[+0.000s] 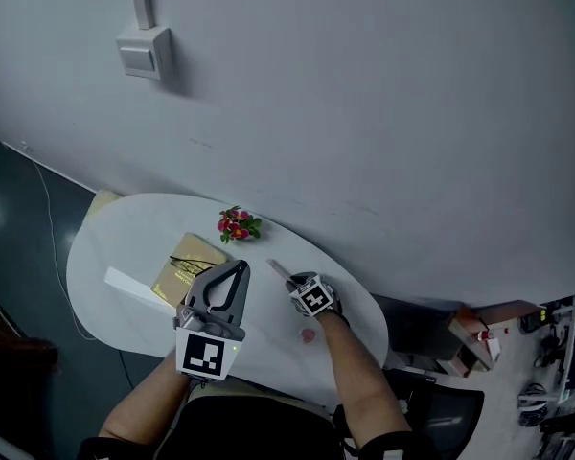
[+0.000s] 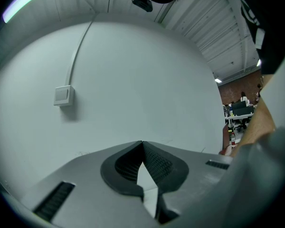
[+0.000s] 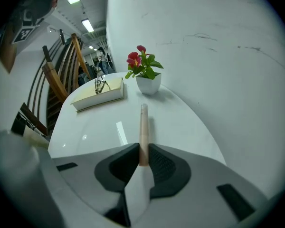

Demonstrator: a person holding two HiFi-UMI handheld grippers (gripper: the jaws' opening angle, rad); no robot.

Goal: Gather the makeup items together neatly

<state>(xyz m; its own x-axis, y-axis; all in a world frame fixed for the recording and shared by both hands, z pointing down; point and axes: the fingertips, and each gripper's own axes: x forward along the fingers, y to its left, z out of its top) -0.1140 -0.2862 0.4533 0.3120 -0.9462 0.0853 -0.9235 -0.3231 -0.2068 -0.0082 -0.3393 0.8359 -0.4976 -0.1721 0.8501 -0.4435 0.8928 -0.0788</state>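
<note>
A slim, smooth beige makeup pencil [image 3: 143, 127] (silvery tip) juts over the glossy white table [image 3: 180, 122], clamped by the ribbed right gripper [image 3: 142, 152]. The left gripper [image 2: 142, 145] is clenched tip to tip, empty.

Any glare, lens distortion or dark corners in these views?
Head view: dim, flat light, wall bowed by the lens. Left gripper view: black fisheye corners, soft shadow beside the switch box. Right gripper view: glare streak on the white table, makeup pencil sharp.

On the white oval table [image 1: 101, 262], the left gripper [image 1: 238, 267] hangs over a tan book [image 1: 179, 268] bearing glasses [image 1: 188, 259], while a slim pale stick [image 1: 276, 269] juts from the right gripper [image 1: 291, 282], between a red-flowered plant [image 1: 238, 224] and a small pink item [image 1: 309, 334].
</note>
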